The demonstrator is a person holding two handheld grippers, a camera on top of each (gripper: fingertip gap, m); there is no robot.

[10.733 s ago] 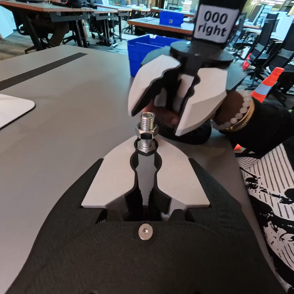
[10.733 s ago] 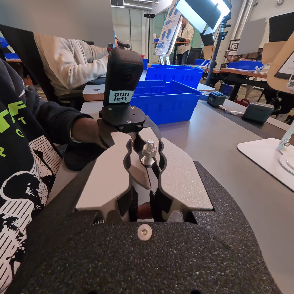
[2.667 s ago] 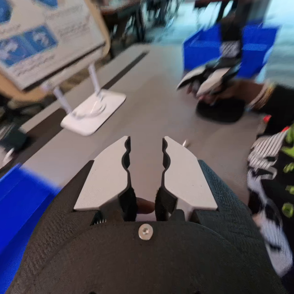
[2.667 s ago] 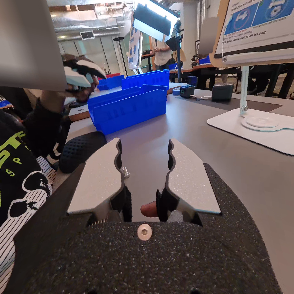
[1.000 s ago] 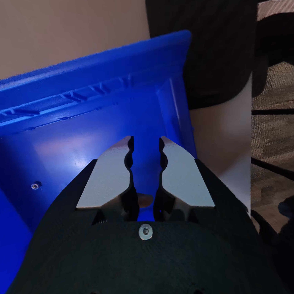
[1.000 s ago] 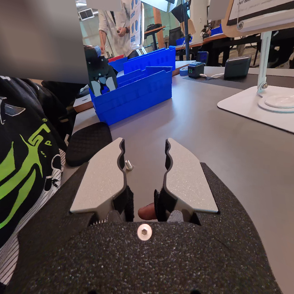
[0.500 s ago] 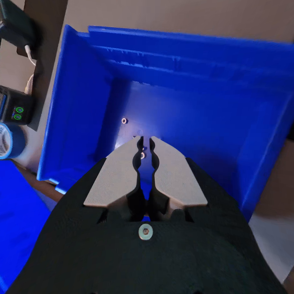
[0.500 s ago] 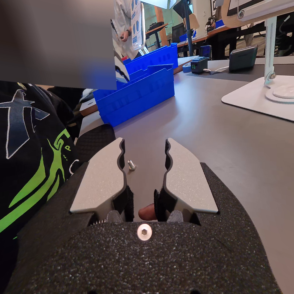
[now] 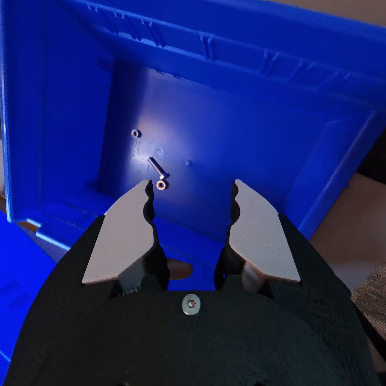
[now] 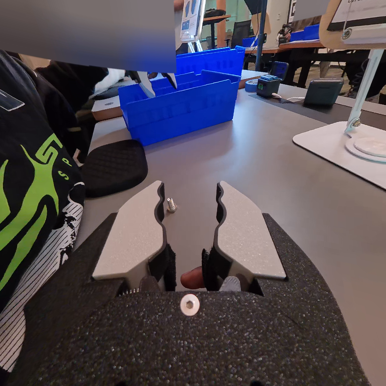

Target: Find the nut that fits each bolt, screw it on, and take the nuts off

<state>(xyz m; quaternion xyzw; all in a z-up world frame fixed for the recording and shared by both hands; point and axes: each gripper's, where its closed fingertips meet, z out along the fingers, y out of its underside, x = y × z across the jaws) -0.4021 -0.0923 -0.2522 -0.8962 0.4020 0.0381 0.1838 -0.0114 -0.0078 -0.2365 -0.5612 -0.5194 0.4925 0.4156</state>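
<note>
The left tool (image 9: 192, 183) is hanging over the blue bin (image 9: 271, 62) with its fingers spread wide, gripping nothing. On the bin's floor a slim bolt (image 9: 157, 168) is lying flat, a nut (image 9: 161, 185) just beside its head and a second nut (image 9: 135, 133) apart, nearer the far wall. The right tool (image 10: 189, 186) is hovering low over the grey worktop (image 10: 271, 188) near its front edge — also wide and empty — with a short bolt (image 10: 171, 205) standing on its head close to the left finger.
</note>
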